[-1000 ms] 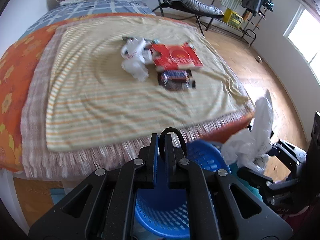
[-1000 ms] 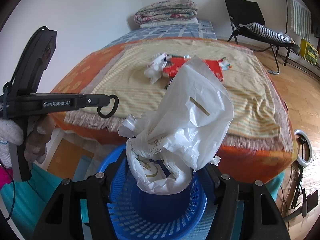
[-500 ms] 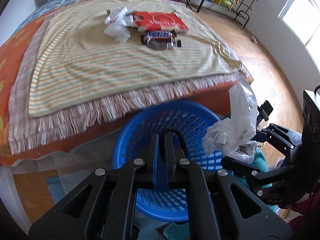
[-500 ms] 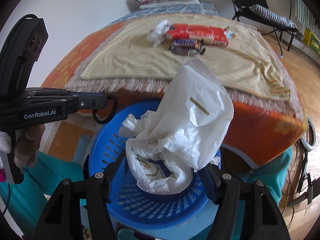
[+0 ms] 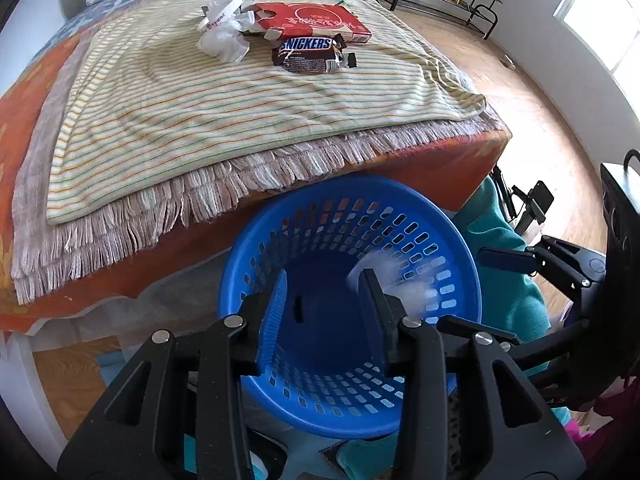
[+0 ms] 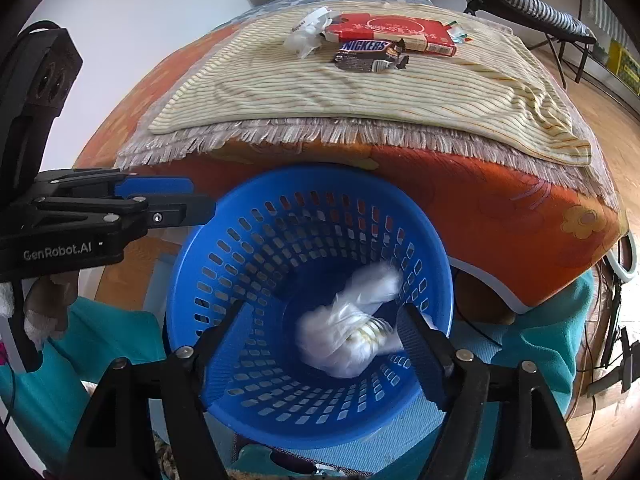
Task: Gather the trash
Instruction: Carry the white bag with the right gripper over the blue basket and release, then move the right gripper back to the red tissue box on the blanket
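A blue plastic basket stands on the floor against the bed's foot. A crumpled white plastic bag is blurred inside it; it also shows in the left wrist view. My right gripper is open and empty above the basket. My left gripper is open and empty over the basket too. On the striped blanket lie a Snickers wrapper, a red box and a crumpled white wrapper.
The bed has an orange sheet and a fringed blanket edge just behind the basket. A teal cloth lies on the floor around it. A folding chair and wooden floor are to the right.
My right gripper opened and the white bag dropped into the basket. My left gripper opened, and the black ring it held is no longer in view. Both moved lower over the basket.
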A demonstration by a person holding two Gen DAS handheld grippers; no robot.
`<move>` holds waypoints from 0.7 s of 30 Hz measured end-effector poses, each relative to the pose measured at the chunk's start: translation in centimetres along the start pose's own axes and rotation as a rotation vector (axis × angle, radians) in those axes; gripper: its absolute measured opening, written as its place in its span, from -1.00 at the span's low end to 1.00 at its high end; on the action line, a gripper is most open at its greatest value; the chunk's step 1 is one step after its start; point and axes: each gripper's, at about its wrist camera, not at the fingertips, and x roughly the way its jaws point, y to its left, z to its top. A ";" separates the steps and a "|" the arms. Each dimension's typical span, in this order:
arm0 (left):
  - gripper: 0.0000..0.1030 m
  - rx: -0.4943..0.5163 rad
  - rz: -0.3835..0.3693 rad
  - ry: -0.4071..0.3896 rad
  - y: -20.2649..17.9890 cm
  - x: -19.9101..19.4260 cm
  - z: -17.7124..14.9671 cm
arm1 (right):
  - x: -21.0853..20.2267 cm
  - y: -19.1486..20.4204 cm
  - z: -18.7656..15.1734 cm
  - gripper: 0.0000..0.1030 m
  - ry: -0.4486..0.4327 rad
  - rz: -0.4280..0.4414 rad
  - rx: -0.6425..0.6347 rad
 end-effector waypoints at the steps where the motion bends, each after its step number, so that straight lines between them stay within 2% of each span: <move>1: -0.23 0.004 0.003 0.002 -0.1 0.0 0.0 | 0.0 -0.1 0.0 0.60 0.000 -0.002 0.003; 4: -0.02 0.003 0.006 0.005 0.0 0.2 0.0 | 0.0 -0.3 0.1 0.63 0.000 -0.003 0.011; 9: 0.04 -0.009 0.013 0.004 0.2 0.2 0.1 | 0.1 -0.7 0.1 0.64 0.009 -0.004 0.028; 11: 0.23 -0.019 0.011 0.000 0.4 0.2 0.2 | 0.2 -0.9 0.2 0.64 0.015 -0.002 0.035; 21: 0.24 -0.050 0.020 -0.022 1.1 -0.5 1.0 | -0.1 -1.5 1.0 0.66 0.010 -0.021 0.056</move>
